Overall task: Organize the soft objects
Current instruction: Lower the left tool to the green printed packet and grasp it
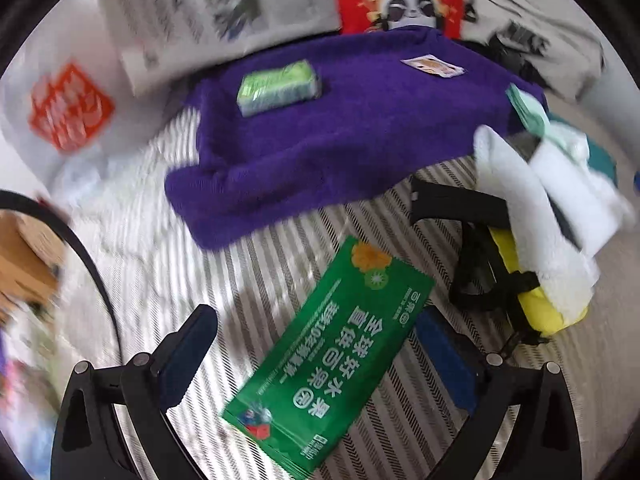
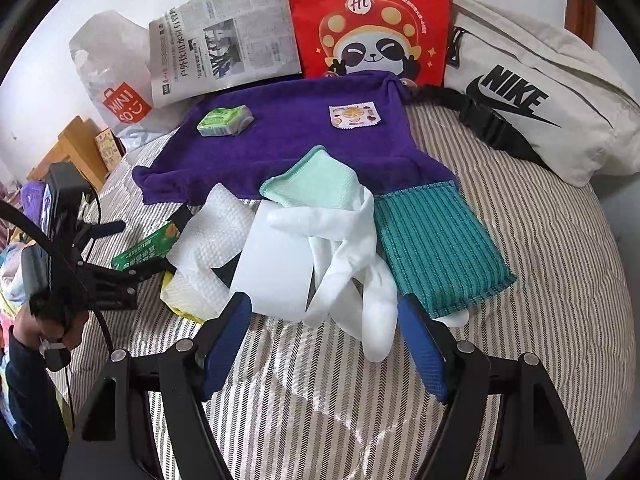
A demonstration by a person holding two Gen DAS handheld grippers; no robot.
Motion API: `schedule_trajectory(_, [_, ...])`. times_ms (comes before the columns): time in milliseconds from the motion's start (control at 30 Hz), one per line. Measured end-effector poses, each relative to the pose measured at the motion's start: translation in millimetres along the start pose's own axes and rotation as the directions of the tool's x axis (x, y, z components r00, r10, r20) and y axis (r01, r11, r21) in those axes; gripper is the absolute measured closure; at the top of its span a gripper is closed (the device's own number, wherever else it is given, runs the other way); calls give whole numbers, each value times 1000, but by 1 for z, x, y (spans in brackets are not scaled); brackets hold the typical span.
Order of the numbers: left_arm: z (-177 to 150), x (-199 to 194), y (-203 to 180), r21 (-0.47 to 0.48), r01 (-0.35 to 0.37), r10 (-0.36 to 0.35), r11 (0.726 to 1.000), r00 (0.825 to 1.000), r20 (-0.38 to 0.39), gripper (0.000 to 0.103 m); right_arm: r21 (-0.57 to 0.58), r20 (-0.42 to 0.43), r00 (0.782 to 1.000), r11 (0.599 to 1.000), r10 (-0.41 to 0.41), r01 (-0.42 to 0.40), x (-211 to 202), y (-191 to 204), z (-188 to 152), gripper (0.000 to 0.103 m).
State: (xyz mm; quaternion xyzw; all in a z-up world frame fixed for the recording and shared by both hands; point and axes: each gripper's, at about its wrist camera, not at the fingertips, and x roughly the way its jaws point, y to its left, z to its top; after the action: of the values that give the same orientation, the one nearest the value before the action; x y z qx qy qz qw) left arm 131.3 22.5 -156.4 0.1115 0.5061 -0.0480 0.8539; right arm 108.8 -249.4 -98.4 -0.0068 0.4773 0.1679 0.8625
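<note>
Left-wrist view only: the green sachet (image 1: 328,356) lies full-length between the spread left tool (image 1: 316,360), untouched, with a yellow pouch (image 1: 548,312) ahead-right; right-wrist view alone shows the white sock (image 2: 352,264), teal striped cloth (image 2: 436,248) and Nike bag (image 2: 540,108). The sachet's long axis runs diagonally, from beside the left finger toward the purple towel (image 1: 340,136). The right tool (image 2: 324,344) stands spread over the sock's toe, not gripping; everything rests on a striped bed (image 2: 540,300) against a pale wall.

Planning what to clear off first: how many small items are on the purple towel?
2: a green tissue pack left, a flat sachet right. Cloths overlap its front edge and may hide more.
</note>
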Motion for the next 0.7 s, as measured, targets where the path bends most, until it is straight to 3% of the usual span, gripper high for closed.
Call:
schedule_trajectory(133, [-16,0,17,-63,94,-95,994,995,-7,1,-7,-6,1000,1000,-7,7,2,-1,-1,28])
schedule_trajectory(300, [-32,-4,22,-12,149,-149,989,988,35,5,-3,-15,1000,1000,-11,11,6,-1,-2,28])
schedule_trajectory(367, [-32,-5,20,0,160,-160,987,986,43,14,-6,-20,1000,1000,-15,14,8,0,-2,28])
schedule_trajectory(533, [-25,-13,8,41,181,-183,983,982,46,52,-34,-27,999,999,-19,18,10,7,-4,28])
schedule_trajectory(700, [-29,-20,-1,29,187,-187,982,982,7,55,-52,-24,1000,999,-15,13,9,10,-5,28])
